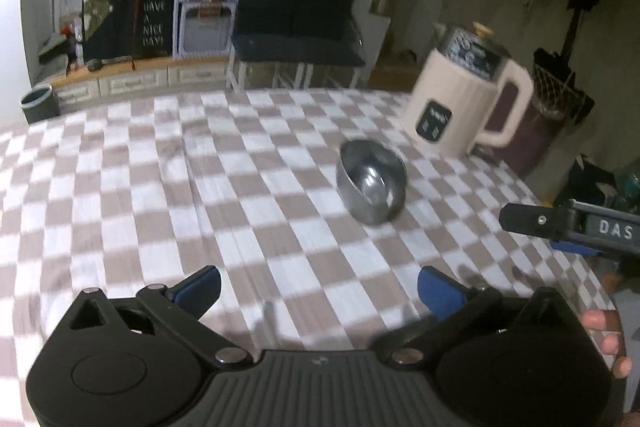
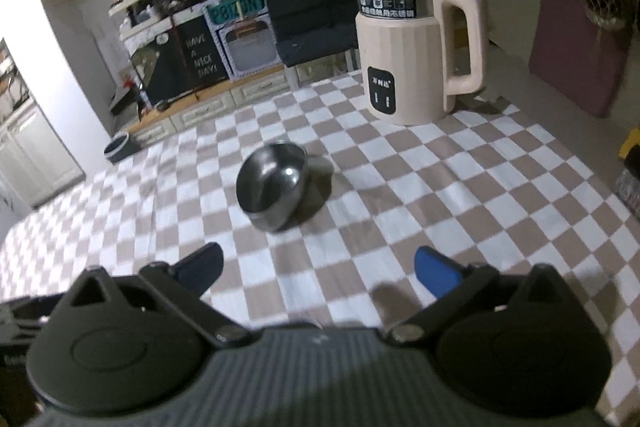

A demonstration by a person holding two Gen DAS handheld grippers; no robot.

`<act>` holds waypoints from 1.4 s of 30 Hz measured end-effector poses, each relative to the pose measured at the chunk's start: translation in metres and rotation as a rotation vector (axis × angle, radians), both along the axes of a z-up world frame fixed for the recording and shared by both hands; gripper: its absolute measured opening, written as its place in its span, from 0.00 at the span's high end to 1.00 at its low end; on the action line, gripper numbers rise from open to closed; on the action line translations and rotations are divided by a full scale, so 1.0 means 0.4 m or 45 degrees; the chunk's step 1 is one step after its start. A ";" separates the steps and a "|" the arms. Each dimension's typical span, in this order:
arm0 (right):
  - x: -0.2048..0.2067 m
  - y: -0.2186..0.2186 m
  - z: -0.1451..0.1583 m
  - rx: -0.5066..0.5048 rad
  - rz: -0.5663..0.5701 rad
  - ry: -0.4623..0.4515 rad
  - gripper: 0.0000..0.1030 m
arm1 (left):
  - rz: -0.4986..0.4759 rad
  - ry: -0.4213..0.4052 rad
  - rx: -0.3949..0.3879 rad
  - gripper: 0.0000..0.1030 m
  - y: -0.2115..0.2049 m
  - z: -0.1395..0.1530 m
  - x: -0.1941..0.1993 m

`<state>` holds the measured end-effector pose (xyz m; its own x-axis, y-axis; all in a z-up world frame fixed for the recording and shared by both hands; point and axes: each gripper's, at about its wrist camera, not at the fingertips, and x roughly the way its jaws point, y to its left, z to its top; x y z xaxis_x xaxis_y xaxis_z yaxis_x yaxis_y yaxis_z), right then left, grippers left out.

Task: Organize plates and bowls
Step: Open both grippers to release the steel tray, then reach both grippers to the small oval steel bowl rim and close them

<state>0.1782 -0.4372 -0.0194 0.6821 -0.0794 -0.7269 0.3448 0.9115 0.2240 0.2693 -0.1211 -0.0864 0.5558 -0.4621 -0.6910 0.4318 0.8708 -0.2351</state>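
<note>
The left gripper (image 1: 318, 285) is tilted downward over the checkered tablecloth (image 1: 160, 195), its blue-padded fingers spread wide with nothing but cloth showing between them. At the right edge of the left wrist view, a few fingertips of the person's hand (image 1: 604, 339) curl around the gripper body. The right gripper (image 2: 318, 267) is angled down in much the same way, its fingers likewise spread wide and empty; from the left wrist view one of its black fingers reaches in from the right edge, above the cloth. Ahead of both grippers, apart from their tips, a metal bowl (image 2: 272, 187) sits on the tablecloth. It is silver and shiny, with a dark reflective inside and a bright glint near the bottom; its outline is smeared by blur, and it looks like there may be more than one bowl nested together, though this cannot be told for sure. From the left gripper the bowl (image 1: 372, 183) lies ahead and to the right; from the right gripper it lies ahead and slightly left. Beyond the bowl, near the far right part of the table, stands a cream-colored electric kettle (image 2: 416, 59) with a large handle and a lid knob. Past the table's edge are cluttered shelves (image 2: 168, 11).
</note>
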 end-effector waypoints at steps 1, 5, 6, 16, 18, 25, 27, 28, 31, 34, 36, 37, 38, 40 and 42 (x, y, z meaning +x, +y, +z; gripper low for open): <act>0.014 -0.004 -0.005 0.010 -0.022 -0.001 0.00 | 0.007 -0.020 -0.005 0.00 0.003 0.004 0.009; 0.073 -0.024 -0.040 0.070 -0.113 0.025 0.00 | 0.033 -0.043 -0.021 0.00 0.014 0.011 0.048; 0.087 -0.027 -0.052 0.092 -0.126 0.039 0.00 | 0.042 -0.047 -0.025 0.00 0.016 0.010 0.057; 0.205 -0.048 -0.144 0.198 -0.141 0.133 0.01 | 0.103 0.056 -0.024 0.00 0.005 -0.047 0.146; 0.229 -0.057 -0.150 0.167 -0.126 0.120 0.05 | 0.117 0.110 -0.064 0.00 -0.004 -0.060 0.157; 0.263 -0.091 -0.162 0.152 -0.108 0.070 0.16 | 0.227 0.257 -0.229 0.01 -0.060 -0.089 0.189; 0.257 -0.101 -0.163 0.179 -0.116 0.062 0.16 | 0.224 0.253 -0.218 0.01 -0.093 -0.095 0.200; 0.255 -0.103 -0.164 0.187 -0.109 0.057 0.16 | 0.221 0.249 -0.205 0.01 -0.111 -0.098 0.206; 0.254 -0.106 -0.157 0.174 -0.083 0.039 0.18 | 0.207 0.236 -0.169 0.01 -0.164 -0.107 0.221; 0.269 -0.106 -0.151 0.140 -0.039 0.017 0.27 | 0.207 0.224 -0.138 0.03 -0.203 -0.117 0.233; 0.279 -0.111 -0.152 0.128 -0.029 0.007 0.32 | 0.215 0.229 -0.135 0.04 -0.217 -0.129 0.239; 0.282 -0.113 -0.152 0.127 -0.027 0.000 0.34 | 0.218 0.234 -0.131 0.04 -0.220 -0.135 0.241; 0.286 -0.115 -0.154 0.128 -0.025 -0.008 0.34 | 0.219 0.243 -0.121 0.04 -0.222 -0.144 0.244; 0.294 -0.117 -0.161 0.129 -0.023 -0.017 0.34 | 0.225 0.257 -0.093 0.04 -0.220 -0.162 0.251; 0.297 -0.116 -0.171 0.143 -0.022 -0.018 0.34 | 0.235 0.267 -0.073 0.04 -0.212 -0.178 0.259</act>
